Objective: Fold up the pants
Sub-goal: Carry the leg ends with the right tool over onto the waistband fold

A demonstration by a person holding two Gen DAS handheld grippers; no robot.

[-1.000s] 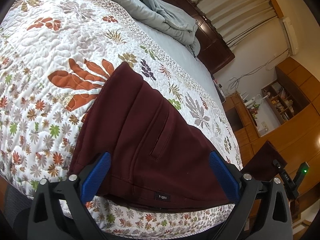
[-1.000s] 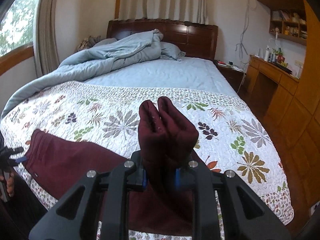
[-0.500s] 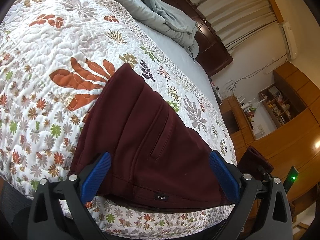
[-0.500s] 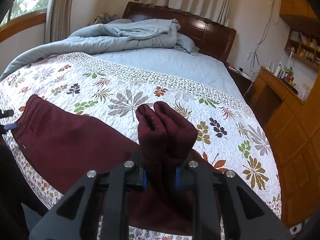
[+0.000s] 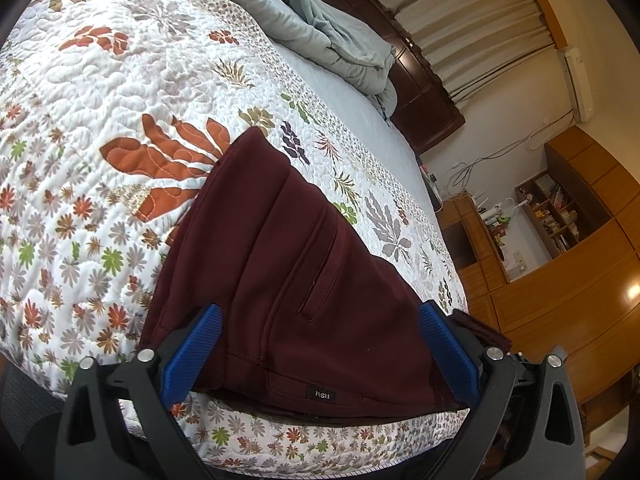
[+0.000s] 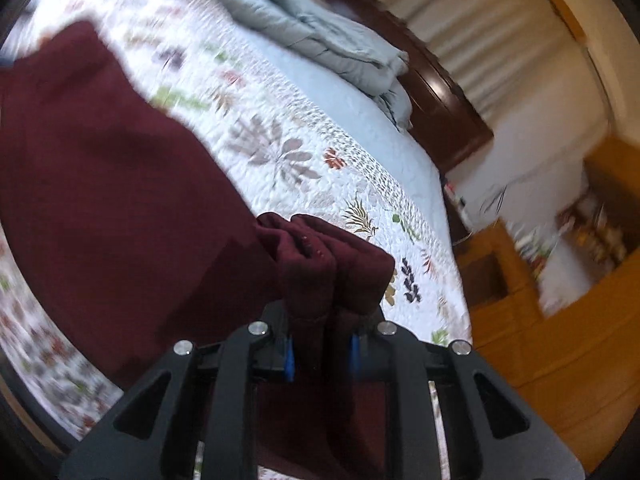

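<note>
Left wrist view: the left gripper (image 5: 318,344) sits low at the near edge of the bed, aimed along the floral quilt (image 5: 100,120). Its blue-padded jaws stand wide apart, one on each side of the waistband of the maroon pants (image 5: 296,280); whether the pads touch the cloth cannot be told. The pants lie flat on the quilt, a small label at the waistband edge.

Right wrist view (motion-blurred): the right gripper (image 6: 320,354) is raised and tilted above the bed, jaws narrow, clamped on bunched pants (image 6: 100,200) fabric that stands up between them. A grey-blue duvet (image 6: 320,40) lies beyond.
</note>
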